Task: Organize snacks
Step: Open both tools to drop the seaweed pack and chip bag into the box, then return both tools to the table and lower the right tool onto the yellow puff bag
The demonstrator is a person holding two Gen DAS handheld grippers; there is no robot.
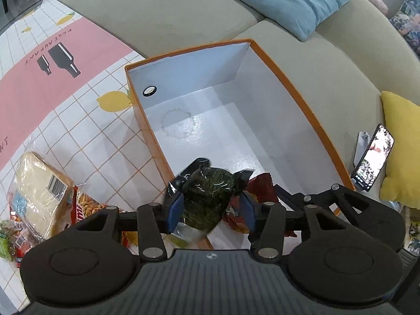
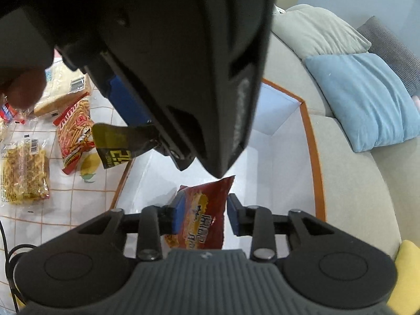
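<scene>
1. Two packets over the orange box (image 1: 183,73) at once: mid-drop, it seems, with snacks going in and the white floor inside otherwise bare
2. Left gripper (image 1: 211,204) above the near end of the box, pointing steeply down, with a dark green packet (image 1: 210,191) between its blue pads; touching the left pad, a sliver of gap at the right pad, so slackened rather than clamped, by the look of it
3. Right gripper (image 2: 203,210) lower and just beneath the left one, with a red packet (image 2: 207,197) standing between its pads; leaning on the left pad, clear of the right pad, so parted and not pinching
4. Both packets within the rim of the box, close to its near wall; not yet lying flat on the bottom, as far as can be told
5. Waiting on the tiled surface (image 1: 86,136) to the left of the box: a bagged loaf (image 1: 39,183), a red bag of stick snacks (image 2: 74,134), a clear pack of noodles (image 2: 25,173), plus a few small packets too blurred to name
6. Next, probably: spread both grippers wider, lift straight up past the rim, check for a wrapper clinging to a pad
7. Then across to the snacks on the surface, going gently with the loaf, soft and easily squashed
8. Worth minding: very little room between the two grippers, nearly one above the other
</scene>
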